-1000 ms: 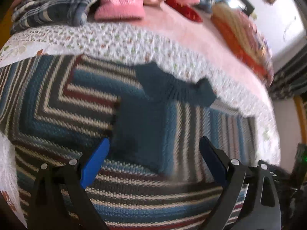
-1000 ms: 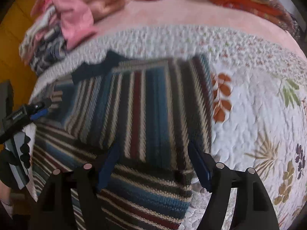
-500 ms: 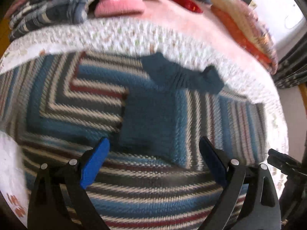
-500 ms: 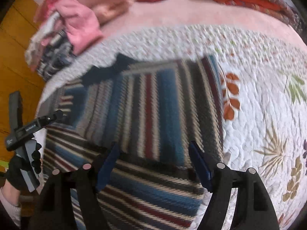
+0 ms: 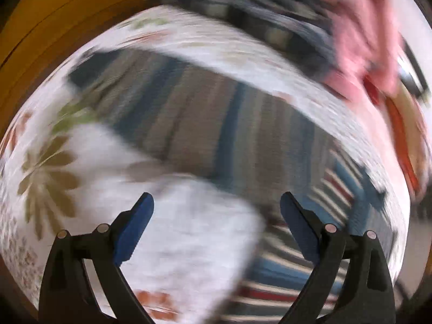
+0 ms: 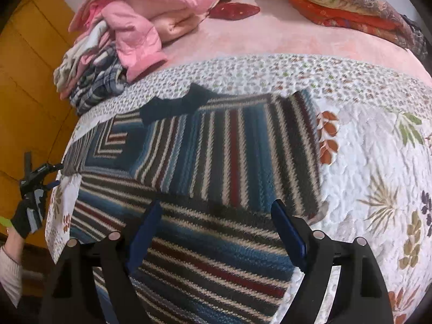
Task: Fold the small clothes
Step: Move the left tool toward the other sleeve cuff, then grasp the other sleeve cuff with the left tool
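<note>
A striped knit sweater (image 6: 216,156) in blue, grey, cream and dark red lies spread on the white floral quilt (image 6: 378,162), its dark blue collar (image 6: 175,105) toward the far side. One part lies folded over the body. My right gripper (image 6: 216,232) hovers open over the sweater's near part, holding nothing. In the heavily blurred left wrist view, my left gripper (image 5: 216,216) is open and empty above the quilt (image 5: 175,243), with the sweater (image 5: 229,135) ahead of it. The left gripper also shows at the bed's left edge (image 6: 35,181), held by a gloved hand.
A pile of pink and plaid clothes (image 6: 129,37) sits at the far left of the bed. Folded orange and patterned blankets (image 6: 351,2) lie at the far right on a pink sheet (image 6: 270,35). A yellow wooden wall (image 6: 27,81) stands left of the bed.
My left gripper has swung quickly away to the left, off the sweater and over the quilt's edge; its view is now smeared. The right gripper has barely moved.
</note>
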`<action>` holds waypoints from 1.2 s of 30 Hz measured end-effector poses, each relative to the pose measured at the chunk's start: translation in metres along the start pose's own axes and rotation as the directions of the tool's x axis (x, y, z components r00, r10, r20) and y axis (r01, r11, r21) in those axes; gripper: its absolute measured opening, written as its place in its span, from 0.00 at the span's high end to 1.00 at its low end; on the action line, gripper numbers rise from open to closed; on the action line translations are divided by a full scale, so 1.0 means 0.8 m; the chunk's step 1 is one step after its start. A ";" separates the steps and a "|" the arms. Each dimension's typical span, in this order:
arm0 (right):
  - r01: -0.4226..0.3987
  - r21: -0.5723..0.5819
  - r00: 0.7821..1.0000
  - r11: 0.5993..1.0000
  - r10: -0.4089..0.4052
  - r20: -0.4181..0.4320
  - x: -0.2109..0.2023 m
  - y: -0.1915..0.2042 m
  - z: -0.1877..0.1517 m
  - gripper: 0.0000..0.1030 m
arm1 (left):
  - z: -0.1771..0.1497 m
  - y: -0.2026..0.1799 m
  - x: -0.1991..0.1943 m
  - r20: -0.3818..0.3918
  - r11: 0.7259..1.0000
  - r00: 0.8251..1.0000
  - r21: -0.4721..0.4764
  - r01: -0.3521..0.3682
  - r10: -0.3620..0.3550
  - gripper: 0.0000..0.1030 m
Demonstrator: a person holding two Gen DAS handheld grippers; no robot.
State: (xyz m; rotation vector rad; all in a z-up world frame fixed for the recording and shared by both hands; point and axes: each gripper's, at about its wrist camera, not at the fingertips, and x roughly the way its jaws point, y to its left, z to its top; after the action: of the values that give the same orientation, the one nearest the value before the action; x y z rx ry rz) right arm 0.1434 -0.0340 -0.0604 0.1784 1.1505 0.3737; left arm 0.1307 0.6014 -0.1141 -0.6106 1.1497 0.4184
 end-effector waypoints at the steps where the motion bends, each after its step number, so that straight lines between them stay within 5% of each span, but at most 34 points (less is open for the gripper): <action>1: -0.006 -0.003 1.000 1.000 0.006 -0.004 0.004 0.004 -0.004 0.19 | 0.004 0.020 0.002 0.001 0.999 1.000 -0.049 0.003 -0.003 0.09; 4: -0.021 -0.008 0.999 1.000 0.021 -0.026 0.021 0.017 -0.012 0.19 | 0.016 0.082 0.008 0.015 0.971 0.996 -0.222 0.089 -0.087 0.09; 8: -0.057 0.004 0.997 0.998 0.057 -0.044 0.046 0.036 -0.022 0.19 | 0.023 0.109 0.027 0.024 0.921 0.981 -0.340 0.189 -0.193 0.09; 12: -0.088 0.007 0.995 0.996 0.088 -0.054 0.067 0.056 -0.029 0.19 | 0.030 0.112 0.046 0.057 0.891 0.972 -0.391 0.230 -0.226 0.09; 19: -0.068 -0.061 0.996 0.996 0.064 -0.065 0.085 0.078 -0.036 0.19 | 0.061 0.112 0.067 0.144 0.878 0.953 -0.372 0.300 -0.265 0.11; 26: -0.068 -0.002 0.995 0.998 0.068 -0.067 0.094 0.060 -0.030 0.19 | 0.078 0.092 0.073 0.170 0.893 0.941 -0.303 0.333 -0.293 0.44; 30: -0.067 0.005 0.996 0.998 0.067 -0.065 0.095 0.057 -0.030 0.19 | 0.078 0.087 0.070 0.185 0.894 0.934 -0.279 0.349 -0.307 0.83; 36: -0.071 -0.015 0.996 0.997 0.070 -0.064 0.092 0.061 -0.035 0.19 | 0.083 0.066 0.031 0.275 0.904 0.897 -0.159 0.397 -0.346 0.85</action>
State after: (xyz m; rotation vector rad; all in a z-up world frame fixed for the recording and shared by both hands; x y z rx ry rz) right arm 0.1340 0.0376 -0.1184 0.1937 1.2048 0.4544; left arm 0.1559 0.6845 -0.1312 -0.9231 0.7355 0.2741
